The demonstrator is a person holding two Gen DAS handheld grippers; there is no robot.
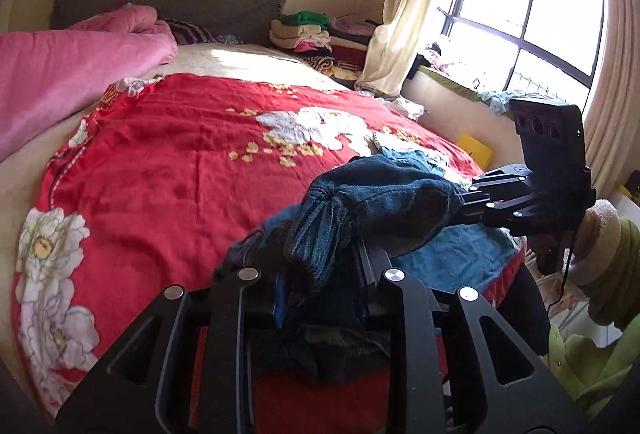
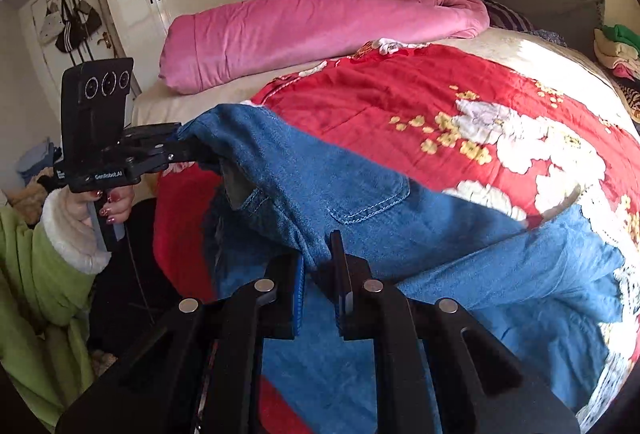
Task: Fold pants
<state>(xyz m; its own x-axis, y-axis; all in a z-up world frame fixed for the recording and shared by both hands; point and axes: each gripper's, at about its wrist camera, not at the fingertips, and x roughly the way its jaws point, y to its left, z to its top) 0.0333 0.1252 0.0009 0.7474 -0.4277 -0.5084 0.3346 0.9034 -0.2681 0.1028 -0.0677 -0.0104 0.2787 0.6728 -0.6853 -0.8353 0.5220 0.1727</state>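
Both grippers, left (image 1: 320,274) and right (image 2: 320,274), pinching jeans (image 2: 360,202) over bed (image 1: 160,162); keeping waistband taut, level, lowering evenly.

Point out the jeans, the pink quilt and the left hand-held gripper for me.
jeans (image 2: 360,190): right wrist view, on the back pocket.
pink quilt (image 2: 304,34): right wrist view, on the middle of the roll.
left hand-held gripper (image 2: 200,152): right wrist view, at its fingertips, clamped on the jeans' edge.

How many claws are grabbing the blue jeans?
2. The left claw pinches one end of the jeans at the left of the right wrist view. The right claw grips their edge low in the middle of it. Both lift the jeans over the red blanket.
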